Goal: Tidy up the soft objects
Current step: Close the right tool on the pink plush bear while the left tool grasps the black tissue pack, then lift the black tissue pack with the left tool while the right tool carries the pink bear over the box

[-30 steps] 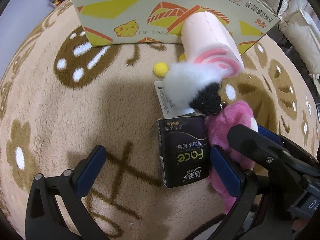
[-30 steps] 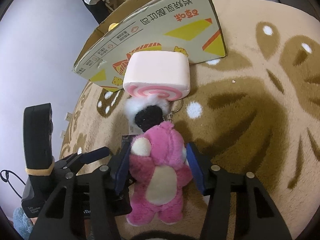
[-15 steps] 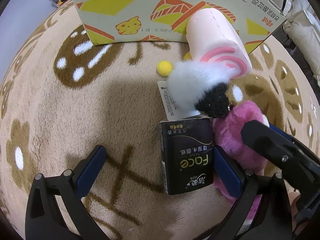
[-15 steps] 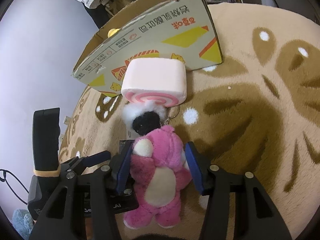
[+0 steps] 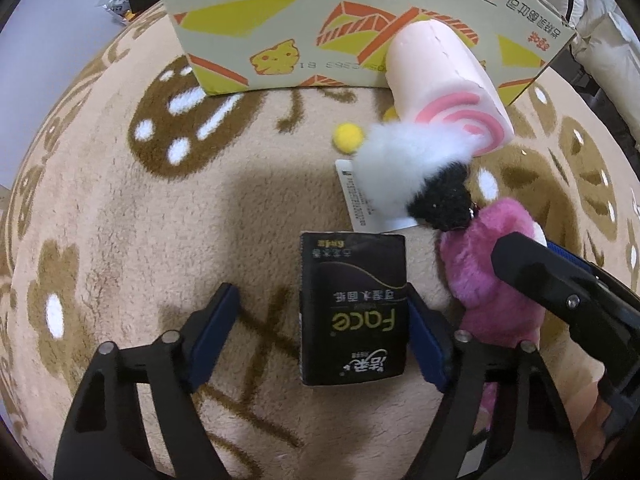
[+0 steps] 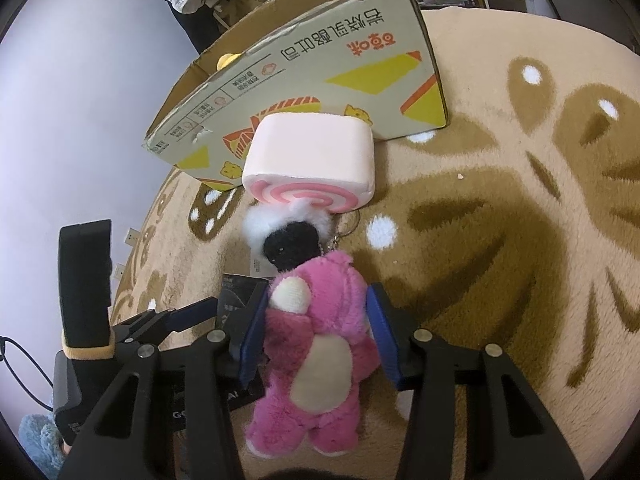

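**A:** What has just changed on your side?

**B:** A second ago my left gripper (image 5: 320, 322) stood spread wide over the black soft-pack of tissues with gold lettering (image 5: 354, 310). Now its jaws are closing. The right pad touches the pack's edge, while the left pad still has bare rug between it and the pack. So it is not a pinch yet, but the pack is lined up for lifting.

**A:** And the right?

**B:** My right gripper (image 6: 318, 336) has narrowed a little on the pink plush bear with a cream belly (image 6: 316, 354). Both blue pads sit against its fur at the shoulders, so I judge it held, softly.

**A:** Where does everything lie?

**B:** In the left view the pack is at centre and the bear is at 4 o'clock, touching my other tool. The white and black fluffy keychain toy (image 5: 424, 178) is at 1 o'clock, with the pink foam swirl-roll cushion (image 5: 444, 92) beyond it, leaning on the printed cardboard box (image 5: 280, 24) at 12. A small yellow pompom (image 5: 349, 138) sits just beside the fluff.

**A:** Is there room to move?

**B:** The beige and brown patterned plush rug (image 5: 120, 220) is open from 7 to 11 o'clock. At 3 o'clock my grippers crowd each other, so I should lift straight up. The box's near wall is the edge to clear.
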`<state>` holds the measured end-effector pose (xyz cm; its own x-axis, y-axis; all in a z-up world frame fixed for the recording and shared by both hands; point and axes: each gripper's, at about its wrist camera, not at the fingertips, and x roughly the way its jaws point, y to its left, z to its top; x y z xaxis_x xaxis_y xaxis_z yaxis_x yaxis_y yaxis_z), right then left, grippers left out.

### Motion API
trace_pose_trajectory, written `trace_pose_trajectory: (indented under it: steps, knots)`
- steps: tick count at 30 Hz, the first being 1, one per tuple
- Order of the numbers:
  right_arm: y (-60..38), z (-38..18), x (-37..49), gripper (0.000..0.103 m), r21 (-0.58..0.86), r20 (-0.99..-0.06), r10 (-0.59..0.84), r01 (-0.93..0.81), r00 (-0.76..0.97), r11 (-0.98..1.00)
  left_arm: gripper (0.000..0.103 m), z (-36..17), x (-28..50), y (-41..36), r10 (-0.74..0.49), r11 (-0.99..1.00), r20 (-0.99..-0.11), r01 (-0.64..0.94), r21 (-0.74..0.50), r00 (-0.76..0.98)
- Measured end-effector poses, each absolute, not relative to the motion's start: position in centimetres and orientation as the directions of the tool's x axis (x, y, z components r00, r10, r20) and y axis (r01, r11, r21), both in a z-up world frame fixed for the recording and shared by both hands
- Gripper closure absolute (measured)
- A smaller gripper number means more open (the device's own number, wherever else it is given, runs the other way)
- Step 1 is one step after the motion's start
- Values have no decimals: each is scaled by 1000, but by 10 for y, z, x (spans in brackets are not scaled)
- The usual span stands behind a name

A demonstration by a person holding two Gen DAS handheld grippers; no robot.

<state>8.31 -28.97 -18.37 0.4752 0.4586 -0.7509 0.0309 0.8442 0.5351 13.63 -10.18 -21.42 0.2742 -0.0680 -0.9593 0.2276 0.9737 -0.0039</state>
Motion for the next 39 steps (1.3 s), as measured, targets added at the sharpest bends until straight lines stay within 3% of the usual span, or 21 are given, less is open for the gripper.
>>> trace_pose_trajectory:
  steps: [1,7,14,20,26,39]
  knots:
    - [-290,-185,84,51,537,-753,460,35,471,843,36,-213,136,-101,-60,975,-957,223,5,285]
    - [-287,-191,86,49,526,-766,449,46,460,849,57,-203,134,-84,-94,980,-948,199,-33,305]
    - [-282,-183,84,63,514,-750,439,17,495,858,58,-192,139,-76,-95,979,-943,200,-31,320]
    - [-283,-178,82,66,502,-742,424,12,519,865,58,-185,140,-64,-87,988,-936,151,-37,341]
    - [-279,-170,78,85,477,-738,408,-12,537,879,58,-173,136,-60,-75,990,-920,141,-22,385]
    - [-283,-157,71,86,463,-714,388,-22,583,886,58,-154,131,-55,-62,992,-896,126,-7,440]
